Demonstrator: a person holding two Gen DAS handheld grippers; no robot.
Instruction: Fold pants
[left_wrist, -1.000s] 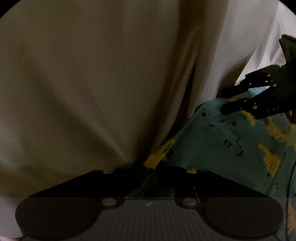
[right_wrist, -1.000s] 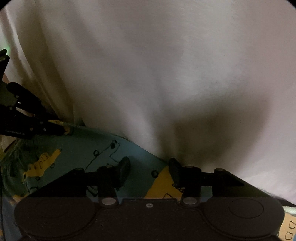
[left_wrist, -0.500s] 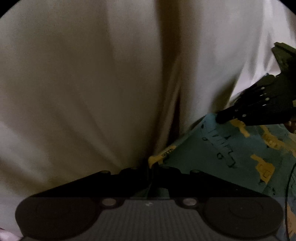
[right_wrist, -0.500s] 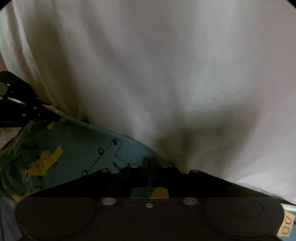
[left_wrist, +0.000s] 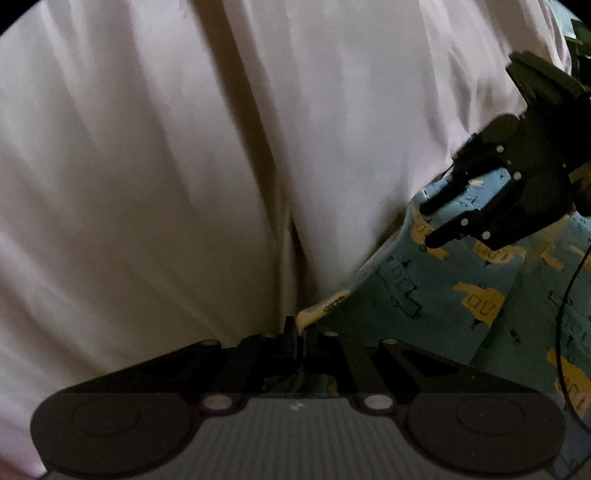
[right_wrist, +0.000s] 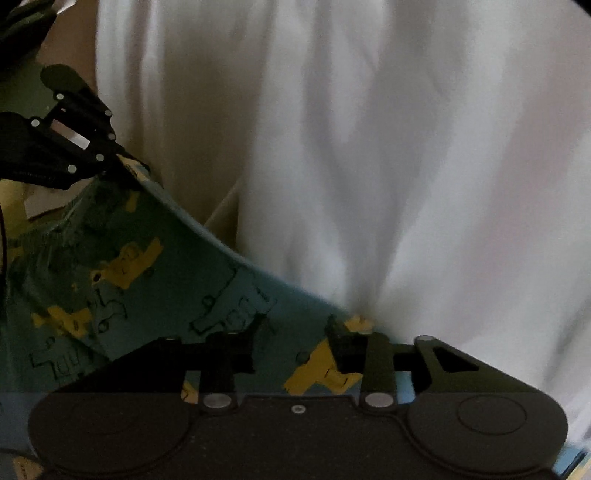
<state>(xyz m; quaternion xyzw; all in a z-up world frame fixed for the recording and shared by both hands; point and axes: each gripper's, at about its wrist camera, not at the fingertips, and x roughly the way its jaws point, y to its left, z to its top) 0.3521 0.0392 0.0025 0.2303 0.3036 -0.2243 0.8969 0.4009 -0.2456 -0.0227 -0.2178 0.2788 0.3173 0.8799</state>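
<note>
The white cloth (left_wrist: 155, 166) fills both views, hanging in folds from twelve o'clock; whether it belongs to the person or a bed I cannot tell. The pants (left_wrist: 436, 288), blue with yellow print, stretch taut between both tools, likely lifted to align an edge for folding. The left gripper (left_wrist: 297, 332) has its jaws closed on the pants' edge. The right gripper (right_wrist: 291, 343) has its jaws parted, fabric lying between them, toward three o'clock in the left view.
</note>
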